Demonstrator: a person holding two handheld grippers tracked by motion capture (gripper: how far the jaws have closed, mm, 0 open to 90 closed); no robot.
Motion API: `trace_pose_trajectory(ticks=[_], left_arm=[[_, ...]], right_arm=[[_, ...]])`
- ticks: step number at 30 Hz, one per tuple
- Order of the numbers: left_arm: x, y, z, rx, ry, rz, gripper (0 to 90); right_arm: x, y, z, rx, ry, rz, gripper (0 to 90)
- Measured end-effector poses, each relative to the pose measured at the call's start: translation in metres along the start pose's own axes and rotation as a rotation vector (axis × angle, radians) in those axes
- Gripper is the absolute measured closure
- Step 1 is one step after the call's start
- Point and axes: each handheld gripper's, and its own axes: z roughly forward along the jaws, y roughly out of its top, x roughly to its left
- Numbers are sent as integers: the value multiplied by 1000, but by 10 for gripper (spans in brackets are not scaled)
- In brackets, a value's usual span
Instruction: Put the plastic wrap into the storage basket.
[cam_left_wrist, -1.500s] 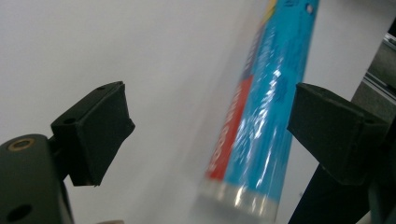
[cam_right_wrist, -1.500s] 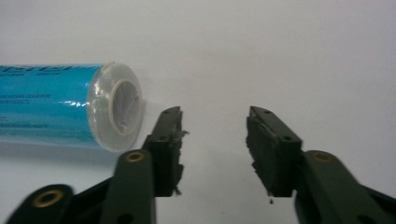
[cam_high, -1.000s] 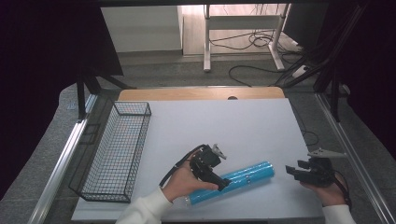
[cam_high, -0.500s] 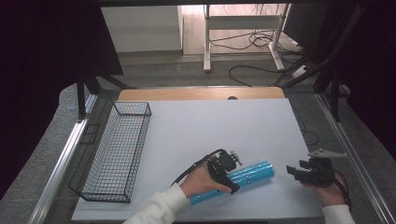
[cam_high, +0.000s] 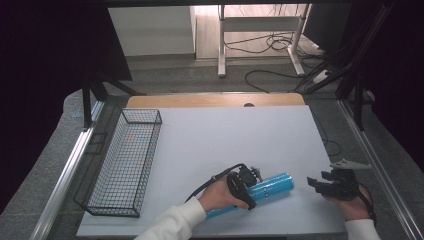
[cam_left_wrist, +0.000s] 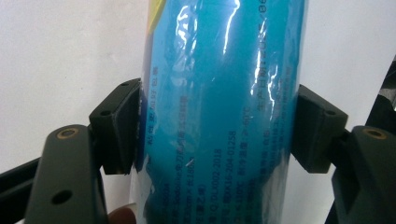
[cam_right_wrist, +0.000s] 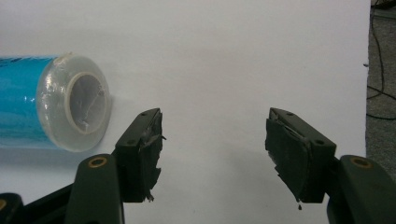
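At the near edge of the white bench (cam_high: 225, 135), the left claw (cam_high: 246, 186) has dropped onto the blue tube (cam_high: 272, 185) since a second ago, and its jaws have just been closing: both pads now press the tube's flanks, tube lying flat, so a lift looks ready, perhaps toward the wire basket (cam_high: 120, 165) at far left. The right claw (cam_high: 320, 182) waits beside the tube's capped end, jaws spread, holding nothing.

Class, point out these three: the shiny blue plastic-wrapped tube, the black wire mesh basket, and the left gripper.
shiny blue plastic-wrapped tube (cam_high: 274, 185), high view, bare right half.
black wire mesh basket (cam_high: 141, 110), high view, far rim.
left gripper (cam_left_wrist: 219, 126), left gripper view, midway between its fingertips.
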Motion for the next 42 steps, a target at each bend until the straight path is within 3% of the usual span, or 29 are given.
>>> trace_pose_trajectory(ticks=[13,16,20,28,29,37,40,42], left_arm=[[1,3,-1,18,-2,27,303],[3,5,-3,16,12,13,308],[9,6,-9,15,-9,3,310],[16,9,-32,9,-10,-5,312],[20,10,-42,2,-13,-7,312],[29,9,-75,-18,21,-20,313],[36,4,-85,-29,29,-37,313],[41,-2,-92,-41,55,-50,313]], right_arm=[[-2,-1,0,-4,-6,5,364],[-2,0,-1,-6,-8,6,364],[-4,-1,-2,-12,-8,9,365],[-6,-1,-4,-16,-9,20,367],[-6,-1,-5,-17,-11,19,367],[-6,0,-6,-23,-12,19,368],[-5,0,-5,-22,-11,19,368],[-5,1,-5,-22,-11,18,368]])
